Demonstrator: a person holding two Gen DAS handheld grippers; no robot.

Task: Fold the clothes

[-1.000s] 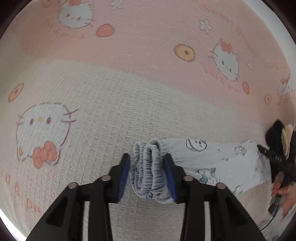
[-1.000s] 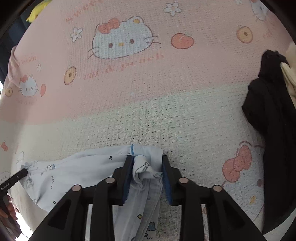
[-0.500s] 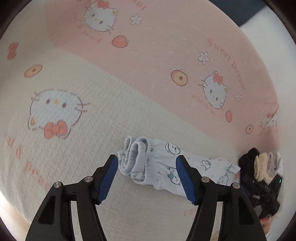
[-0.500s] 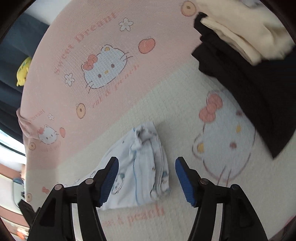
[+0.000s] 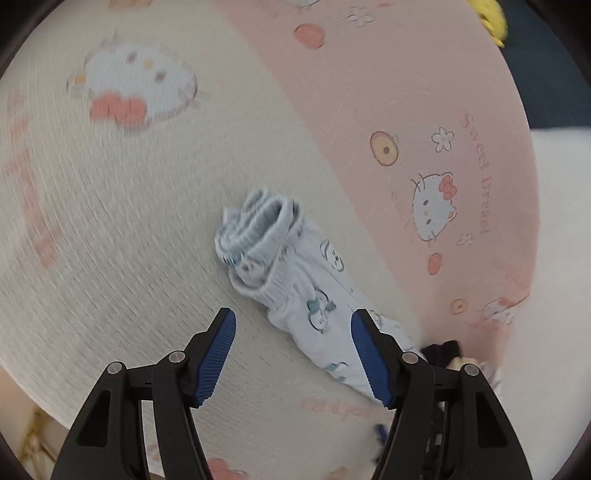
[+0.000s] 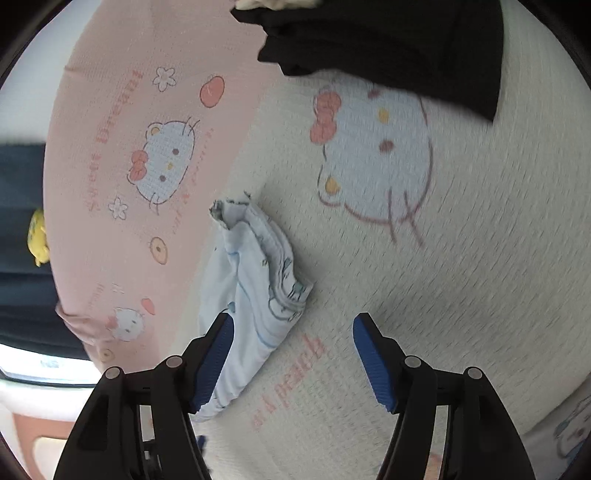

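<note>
Through the left wrist camera, the left gripper [image 5: 293,354] hangs above the bed with its blue-padded fingers [image 5: 218,356] spread wide and nothing between them. Below lies one small pale-blue garment [image 5: 295,288], printed with little cartoon figures, folded into a narrow bundle on the cream part of the bedspread [image 5: 129,240]; its gathered elastic waistband [image 5: 258,225] sits at the far end, and the near end runs under the right-hand finger. A dark garment [image 5: 441,349] peeks out just past that end. It looks thin, soft and very light, likely to flop and slide open if lifted by one layer, so I would pinch through all layers at the thick waistband or at a folded corner. Through the right wrist camera, the right gripper [image 6: 291,354] is likewise spread and empty, hovering over the same bundle, whose stacked hem edges fan out near the middle of the view while its lower part disappears behind the left-hand finger. One black garment [image 6: 388,40] lies at the top with a scrap of cream cloth [image 6: 273,3] beside it, well apart from the bundle. So I count one blue piece, one black piece and one cream piece.
</note>
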